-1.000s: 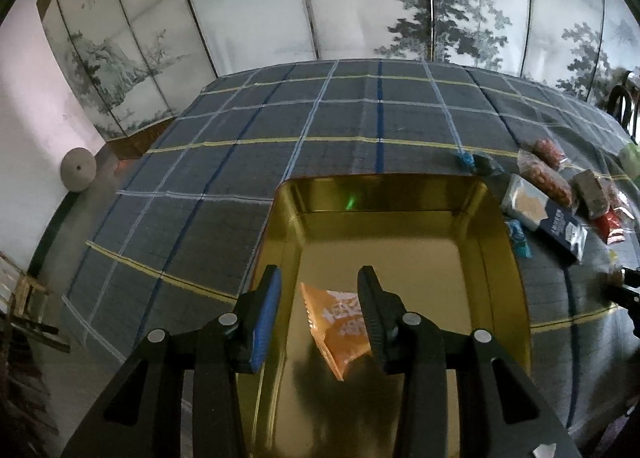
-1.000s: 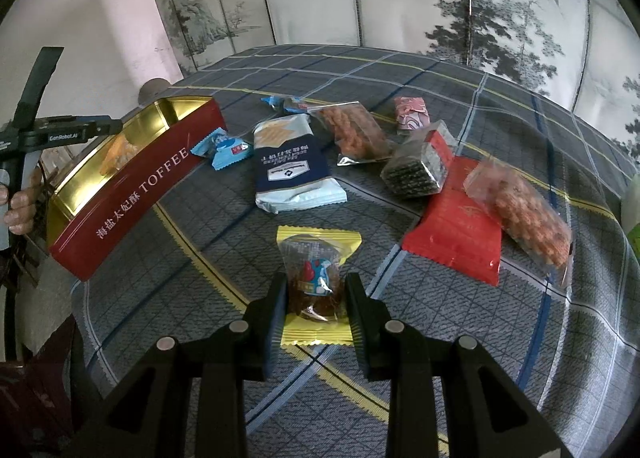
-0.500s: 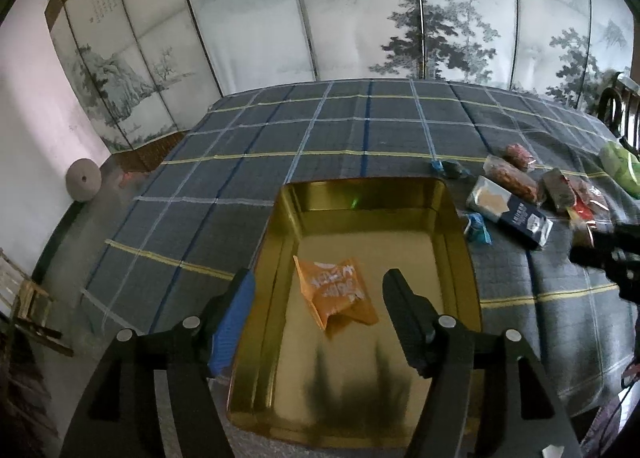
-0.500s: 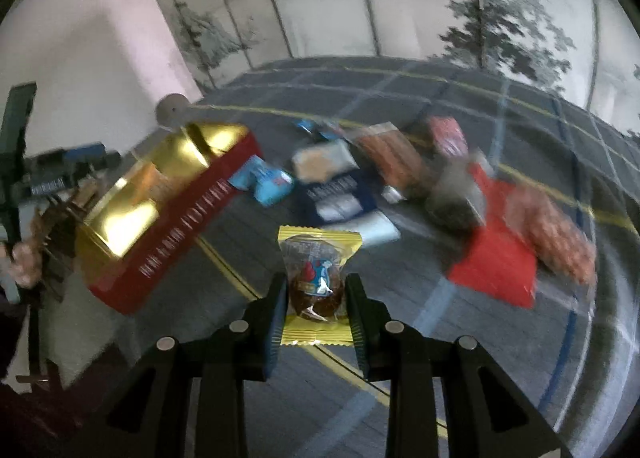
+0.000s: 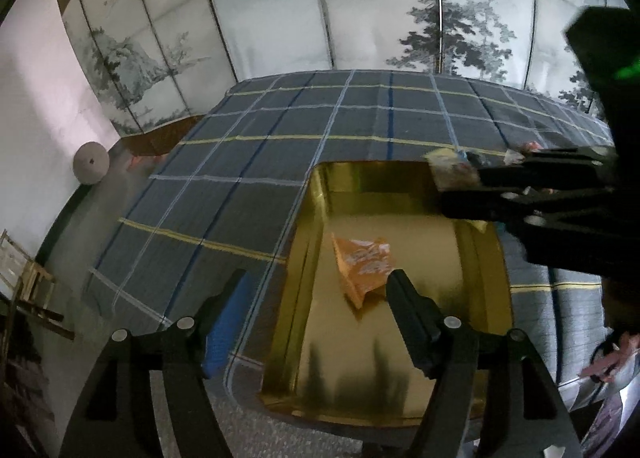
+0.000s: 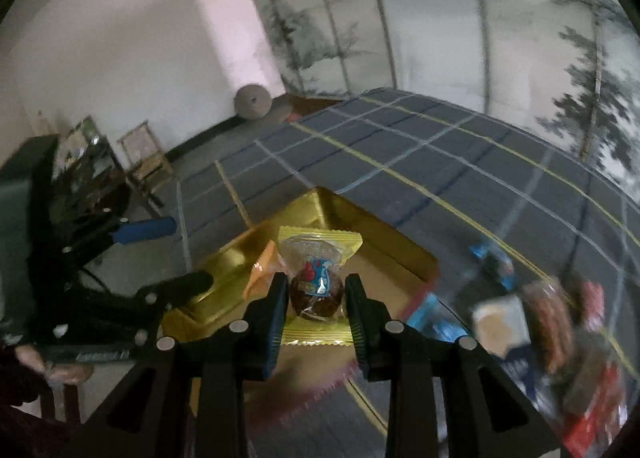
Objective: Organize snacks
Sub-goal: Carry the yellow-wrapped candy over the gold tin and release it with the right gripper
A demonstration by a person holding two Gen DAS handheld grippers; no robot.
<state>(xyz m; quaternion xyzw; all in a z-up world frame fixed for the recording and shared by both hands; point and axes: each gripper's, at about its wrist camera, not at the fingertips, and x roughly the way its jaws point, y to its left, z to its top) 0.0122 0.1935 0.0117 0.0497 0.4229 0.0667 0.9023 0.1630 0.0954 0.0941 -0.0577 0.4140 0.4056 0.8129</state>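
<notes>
The left gripper hangs over the near edge of the gold tin, and its jaws have just been opening: a second ago they stood close about the orange packet, and now they are spread wide with nothing pressed between them, the packet lying loose on the tin's floor just ahead of the right-hand finger. That reads as one snack delivered and let go. The right gripper has meanwhile travelled from the snack pile to the tin; its jaws are clamped tight on a yellow pack, gripping the clear middle where a brown round sweet shows under a red and blue label, with the crimped yellow ends sticking out above and below. From the left wrist view the same pack is poised over the tin's far right corner, not yet lowered, so the second drop looks to be the step in hand. The tin itself is shallow, mirror-bright inside and red on its outer wall, sitting on the plaid cloth of the bench. Farther right, blurred, the remaining snacks lie together on the cloth: blue wrappers, a dark blue pack, clear bags of something reddish, a red pouch. Most of the sorting is seemingly still to come.
</notes>
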